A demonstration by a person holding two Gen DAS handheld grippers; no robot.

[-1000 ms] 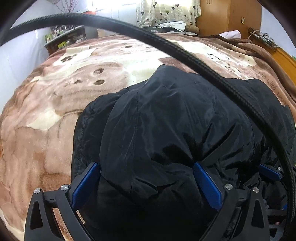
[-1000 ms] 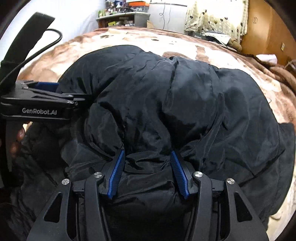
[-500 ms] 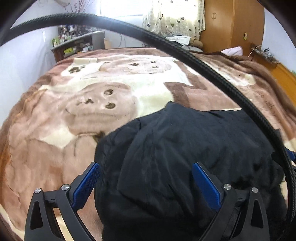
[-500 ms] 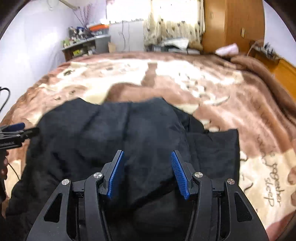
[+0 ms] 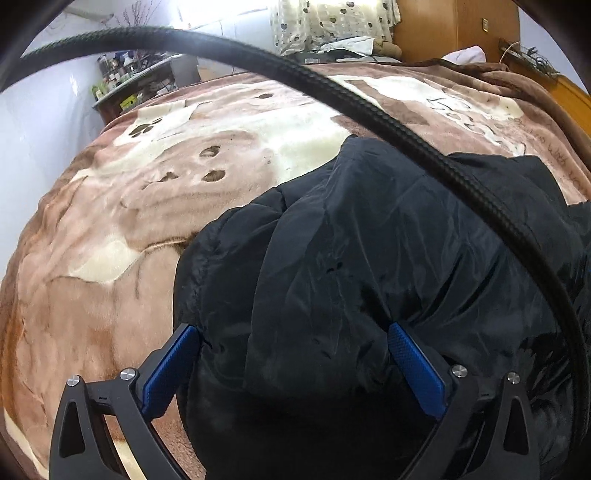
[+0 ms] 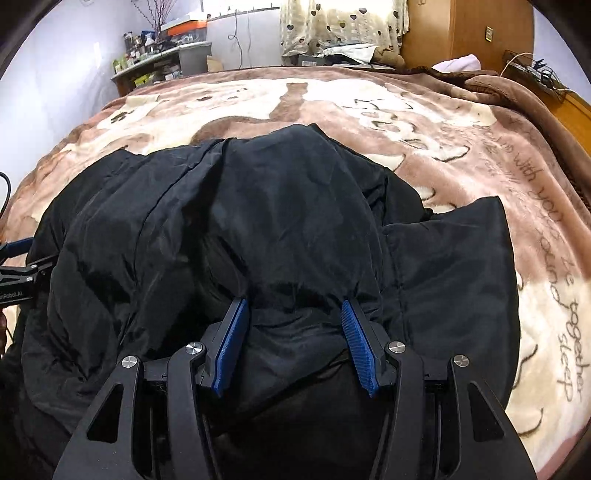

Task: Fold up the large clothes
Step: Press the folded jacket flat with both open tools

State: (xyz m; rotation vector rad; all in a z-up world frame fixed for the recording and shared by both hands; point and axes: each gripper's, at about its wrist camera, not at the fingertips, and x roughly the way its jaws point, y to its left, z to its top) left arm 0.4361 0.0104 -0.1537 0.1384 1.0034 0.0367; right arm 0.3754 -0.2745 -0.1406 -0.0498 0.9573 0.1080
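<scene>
A large black padded jacket (image 5: pixel 369 251) lies bunched on the brown and cream blanket of the bed (image 5: pixel 110 221). My left gripper (image 5: pixel 291 332) has its jaws wide, with a thick bulge of the jacket pinched between the blue pads (image 5: pixel 417 369). My right gripper (image 6: pixel 295 310) likewise holds a gathered fold of the jacket (image 6: pixel 258 221) between its blue pads (image 6: pixel 356 343). The left gripper (image 6: pixel 18 266) shows at the left edge of the right wrist view. A flat flap of the jacket (image 6: pixel 461 258) spreads to the right.
The blanket (image 6: pixel 480 140) covers the whole bed, with script lettering on the right. A cluttered shelf (image 6: pixel 159 59) stands at the far left, a curtain (image 6: pixel 340 26) and wooden wardrobe (image 6: pixel 465 33) at the back. A black cable (image 5: pixel 406 125) arcs across the left wrist view.
Both grippers have come back down and forward over the jacket after a lift half a second ago. The fabric is bunched between the pads again and fills more of both views.
</scene>
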